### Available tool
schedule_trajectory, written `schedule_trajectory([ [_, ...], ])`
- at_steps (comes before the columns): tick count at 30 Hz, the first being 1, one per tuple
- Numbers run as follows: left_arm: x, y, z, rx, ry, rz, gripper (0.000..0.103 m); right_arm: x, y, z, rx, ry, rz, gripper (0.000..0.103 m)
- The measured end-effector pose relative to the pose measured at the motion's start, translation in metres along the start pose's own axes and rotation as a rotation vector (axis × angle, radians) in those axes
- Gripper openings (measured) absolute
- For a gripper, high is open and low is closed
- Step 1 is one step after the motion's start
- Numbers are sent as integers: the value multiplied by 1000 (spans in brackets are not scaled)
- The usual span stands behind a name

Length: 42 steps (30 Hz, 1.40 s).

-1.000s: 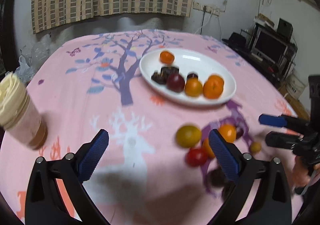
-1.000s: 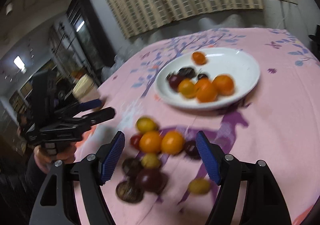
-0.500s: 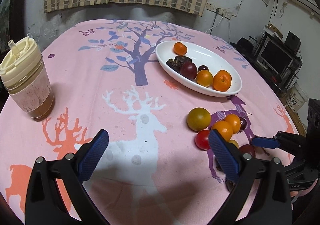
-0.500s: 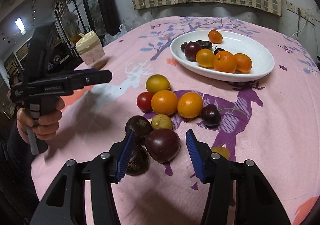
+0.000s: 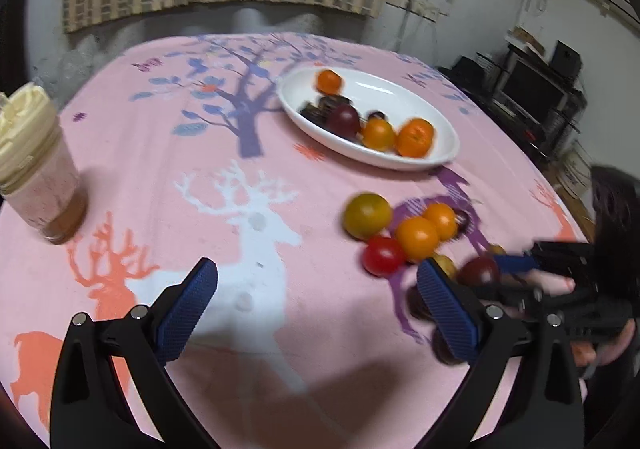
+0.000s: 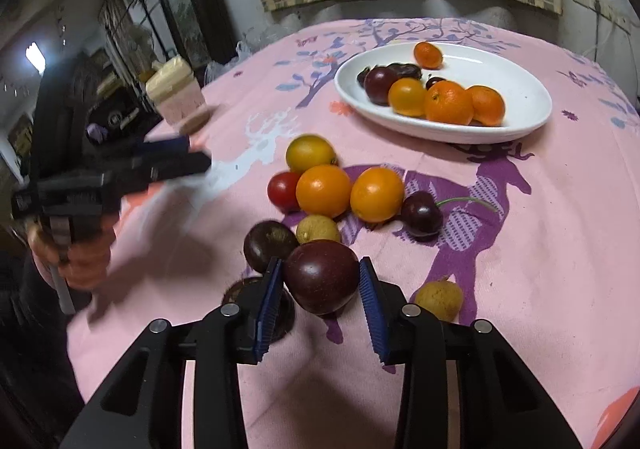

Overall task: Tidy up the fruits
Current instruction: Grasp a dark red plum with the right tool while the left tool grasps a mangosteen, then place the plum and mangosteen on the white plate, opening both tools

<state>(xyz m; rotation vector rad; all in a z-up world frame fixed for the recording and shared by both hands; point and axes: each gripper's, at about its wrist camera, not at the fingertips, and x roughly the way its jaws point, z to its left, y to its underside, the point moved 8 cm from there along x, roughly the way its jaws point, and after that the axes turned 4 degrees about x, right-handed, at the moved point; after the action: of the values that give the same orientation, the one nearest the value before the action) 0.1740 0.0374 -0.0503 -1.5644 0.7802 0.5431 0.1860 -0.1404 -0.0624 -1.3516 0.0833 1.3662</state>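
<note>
My right gripper (image 6: 320,266) is closing on a dark purple plum (image 6: 321,276), and both blue pads touch its sides. The plum sits at the near end of a cluster of loose fruit on the pink tablecloth: two oranges (image 6: 323,190), a red tomato (image 6: 282,190), a yellow-green fruit (image 6: 309,153), a cherry (image 6: 421,215) and small dark and yellow fruits. Beyond it, a white oval plate (image 6: 520,97) holds several oranges and dark fruits. My left gripper (image 5: 317,278) hovers open over the white deer print, left of the cluster. The plum (image 5: 478,271) and right gripper (image 5: 516,262) also show in the left wrist view.
A cup with a cream lid (image 5: 32,169) stands near the table's left edge. A hand (image 6: 76,257) grips the left tool. Shelves with a screen (image 5: 532,89) lie beyond the table's right edge. A curtain hangs behind the table.
The right jaws have narrowed from wide apart to touching the dark purple plum on both sides. The left gripper stays open over the cloth, and its view has swung slightly.
</note>
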Motion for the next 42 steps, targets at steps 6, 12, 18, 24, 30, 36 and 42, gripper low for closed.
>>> schedule_trajectory([
  [6, -2, 39, -59, 103, 172, 91, 75, -16, -13, -15, 65, 16, -75, 39],
  [12, 5, 56, -102, 221, 163, 107, 75, -15, -15, -12, 57, 14, -77, 39],
  [18, 25, 58, -111, 244, 119, 159, 58, -17, -15, -11, 53, 17, -84, 39],
  [24, 31, 57, -111, 265, 83, 160, 48, -19, -15, -9, 53, 11, -89, 39],
  [30, 28, 58, -110, 251, 93, 157, 42, -20, -15, -10, 56, 16, -93, 39],
  [36, 6, 45, -110, 223, 189, 96, 42, -22, -18, -12, 74, 11, -120, 39],
  [42, 1, -20, -80, 220, 131, 2, 42, -21, -56, -32, 139, 43, -227, 39],
])
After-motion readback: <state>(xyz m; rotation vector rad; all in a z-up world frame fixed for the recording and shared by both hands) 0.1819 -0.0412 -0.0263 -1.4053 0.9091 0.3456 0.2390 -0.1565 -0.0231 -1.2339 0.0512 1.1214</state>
